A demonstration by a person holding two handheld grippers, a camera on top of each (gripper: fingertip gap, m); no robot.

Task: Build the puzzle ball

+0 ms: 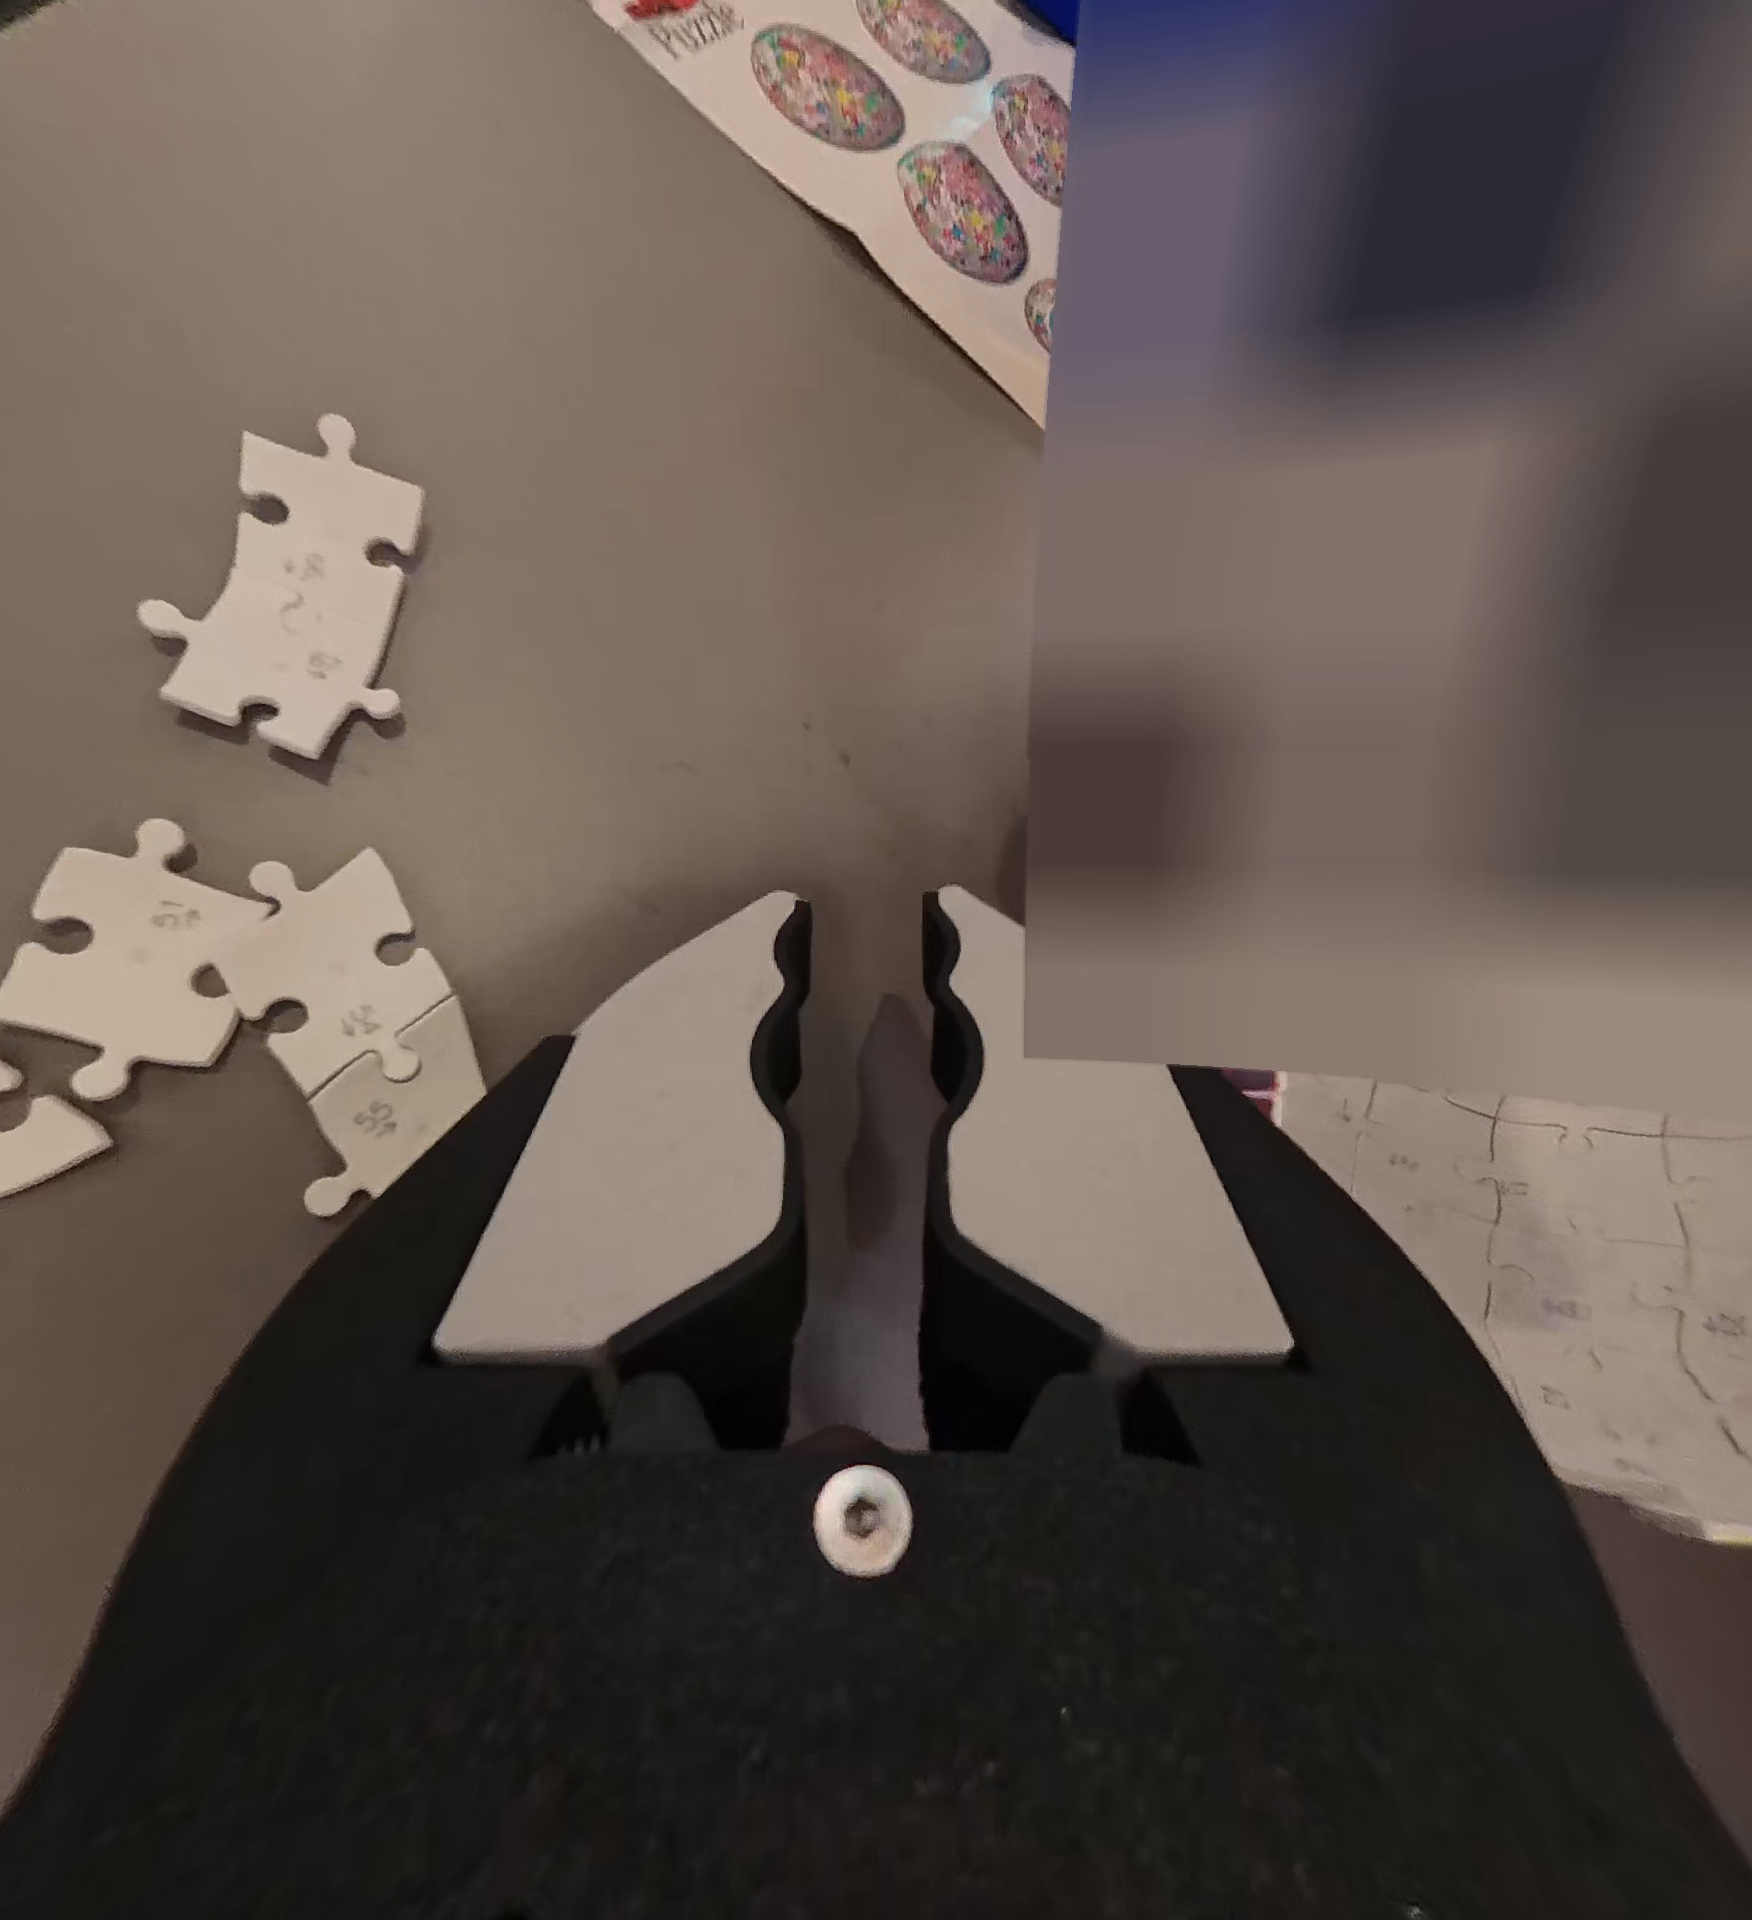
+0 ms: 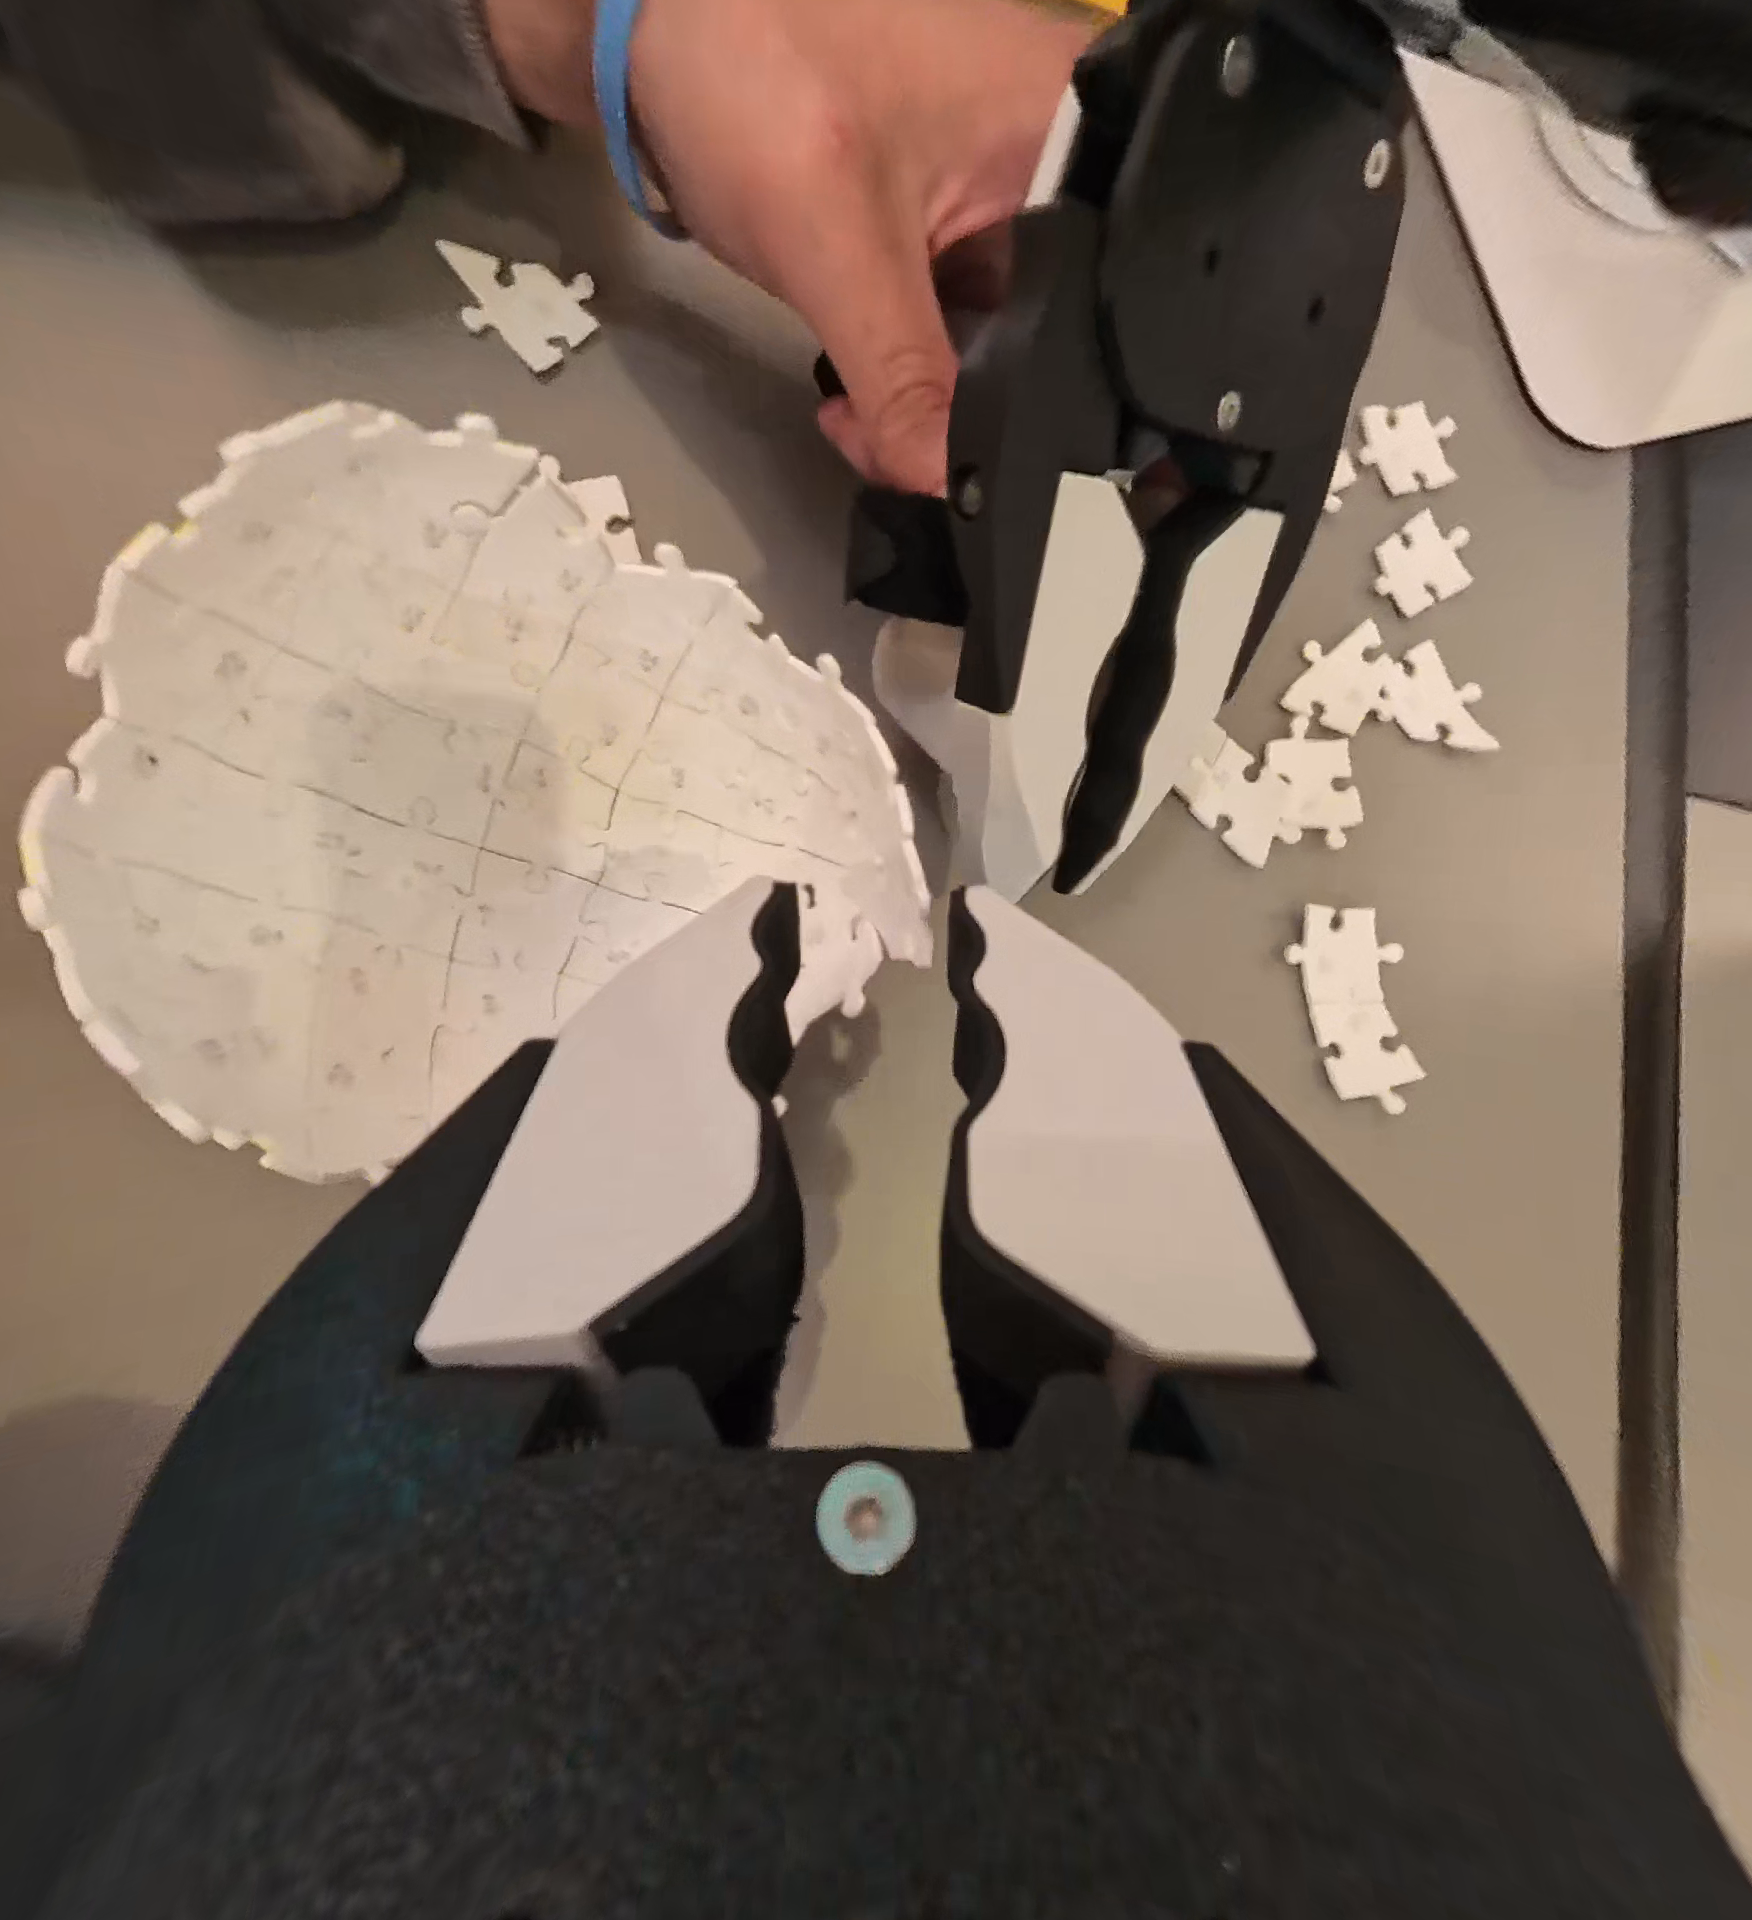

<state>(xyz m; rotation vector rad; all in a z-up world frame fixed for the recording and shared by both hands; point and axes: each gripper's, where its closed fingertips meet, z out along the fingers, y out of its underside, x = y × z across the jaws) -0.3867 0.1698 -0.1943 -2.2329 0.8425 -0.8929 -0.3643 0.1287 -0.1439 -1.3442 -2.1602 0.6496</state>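
The half-built puzzle ball (image 2: 384, 779) is a white bowl-shaped shell lying inner side up on the grey table, left of centre in the right wrist view. Part of it shows in the left wrist view (image 1: 1578, 1299). My right gripper (image 2: 877, 904) is open and empty, with its left finger over the shell's near edge. My left gripper (image 1: 867, 914) is shut on a white puzzle piece (image 1: 887, 1091), which I see edge-on between its jaws. In the right wrist view the left gripper (image 2: 1043, 873) points down just right of the shell, and the piece (image 2: 913, 675) sticks out behind it.
Loose white pieces lie left of the left gripper (image 1: 290, 592) (image 1: 134, 956) and right of the shell (image 2: 1360, 997) (image 2: 1267, 790); one lies farther off (image 2: 529, 301). A printed instruction sheet (image 1: 903, 135) lies beyond. A hand with a blue wristband (image 2: 851, 208) holds the left gripper. The table's edge (image 2: 1641, 1039) runs along the right. One gripper's finger ends stand about 7 centimeters off the other's.
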